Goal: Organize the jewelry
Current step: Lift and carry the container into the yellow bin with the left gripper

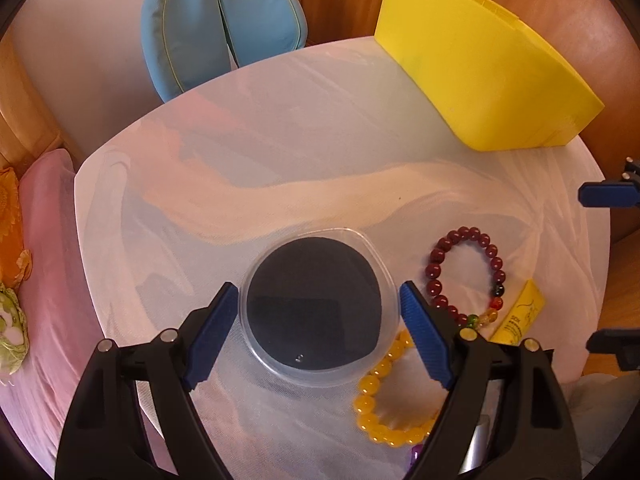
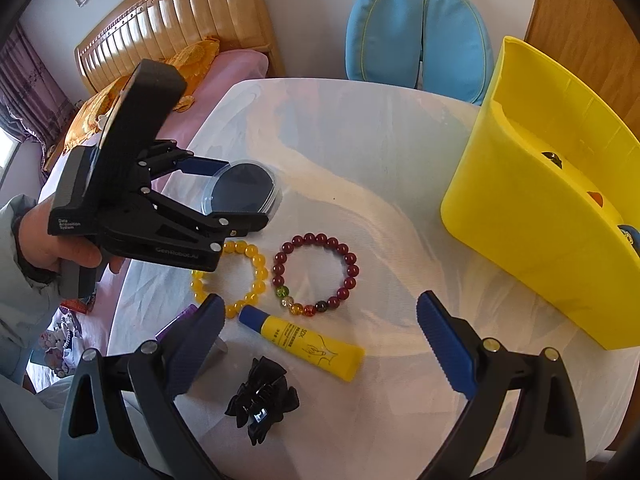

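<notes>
A round clear case [image 1: 316,304] with a dark inside lies on the white table [image 1: 280,152]. My left gripper [image 1: 316,300] straddles it, blue pads beside its rim on either side; the jaws stand open. In the right wrist view, a hand holds the left gripper [image 2: 240,194] over the case [image 2: 244,188]. A red bead bracelet [image 1: 438,256] [image 2: 352,258] and a yellow bead bracelet [image 1: 368,400] [image 2: 260,260] lie beside the case. My right gripper [image 2: 320,304] hovers open and empty above the red bracelet.
A yellow bin [image 2: 532,220] [image 1: 480,72] stands at the table's far right. A yellow tube [image 2: 312,346] and a black hair claw [image 2: 262,404] lie near the front. A blue chair [image 2: 416,36] and a pink bed [image 1: 44,280] border the table.
</notes>
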Motion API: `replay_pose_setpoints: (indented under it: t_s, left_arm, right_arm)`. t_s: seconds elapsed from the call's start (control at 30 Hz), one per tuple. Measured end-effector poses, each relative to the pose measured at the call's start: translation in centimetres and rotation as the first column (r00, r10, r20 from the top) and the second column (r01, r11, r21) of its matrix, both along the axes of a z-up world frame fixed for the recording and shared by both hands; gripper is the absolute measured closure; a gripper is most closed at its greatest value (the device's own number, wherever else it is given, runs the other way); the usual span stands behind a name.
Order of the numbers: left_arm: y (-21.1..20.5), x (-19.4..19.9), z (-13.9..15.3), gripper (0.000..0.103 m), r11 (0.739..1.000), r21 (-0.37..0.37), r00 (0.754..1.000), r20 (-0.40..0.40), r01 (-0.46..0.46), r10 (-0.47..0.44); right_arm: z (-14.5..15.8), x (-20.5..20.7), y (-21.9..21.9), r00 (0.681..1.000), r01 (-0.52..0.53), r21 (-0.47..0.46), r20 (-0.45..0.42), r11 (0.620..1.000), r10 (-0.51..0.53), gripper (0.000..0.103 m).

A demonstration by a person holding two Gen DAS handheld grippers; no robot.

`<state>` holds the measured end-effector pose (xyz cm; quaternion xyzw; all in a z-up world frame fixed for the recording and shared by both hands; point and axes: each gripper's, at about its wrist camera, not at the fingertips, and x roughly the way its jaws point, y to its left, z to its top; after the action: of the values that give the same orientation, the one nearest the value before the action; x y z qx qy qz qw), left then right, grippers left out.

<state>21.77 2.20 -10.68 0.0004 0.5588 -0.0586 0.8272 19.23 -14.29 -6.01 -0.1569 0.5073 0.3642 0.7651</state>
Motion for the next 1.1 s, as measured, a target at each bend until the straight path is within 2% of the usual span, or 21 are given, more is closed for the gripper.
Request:
replay_pose_setpoints:
  t_s: [0.1,0.17,0.2,0.37,0.47,0.53,0.8,1.1]
  left_arm:
    - [-0.3,-0.4,-0.1,0.023,0.999,0.022,0.999,0.028,0.025,-0.026]
    - [-0.3,-0.8,0.1,0.029,0.999,0.021,0.999,0.039,0.028,-0.029]
    - [-0.3,-0.9,0.3,0.029,1.0,0.018,0.999,0.04,0.024,-0.025]
    - [0.5,-2.3,2.8,0.029,0.999,-0.049,0.995,0.098,0.006,-0.001]
    - [0.6,-3.5,4.9,0.029,0.994,-0.102,0.988,0.151,0.026,-0.01]
    - [0.4,-4.0,5.8,0.029,0.993,-0.108,0.986,0.167,0.037,-0.018]
    - [-2.4,-4.9,7.0,0.029,0.993,-0.097,0.984,0.169,0.071,-0.054]
    - [-6.5,-5.3,9.3,0.029,0.999,-0.042,0.984,0.179,0.004,0.004]
  right_arm:
    - [-0.1,0.2,-0.2,1.0,0.012,0.004,-0.006,1.0,-0.012,0.006]
    - [-0.3,0.2,-0.1,1.0,0.014,0.003,-0.01,1.0,-0.014,0.006]
    - [-0.3,0.2,-0.1,1.0,0.013,0.002,-0.011,1.0,-0.013,0.006]
    - [-0.2,0.1,0.0,1.0,0.006,0.005,-0.008,1.0,-0.006,0.006]
    - [0.0,0.0,-0.1,1.0,0.012,0.012,-0.003,1.0,-0.012,0.006]
    - [0.1,0.0,-0.2,1.0,0.021,0.014,-0.002,1.0,-0.021,0.006]
    - [0.3,-0.3,-1.3,1.0,0.029,0.029,-0.011,0.999,-0.029,0.006]
    - [1.8,1.0,-6.0,1.0,-0.01,0.119,0.019,0.993,0.008,0.006]
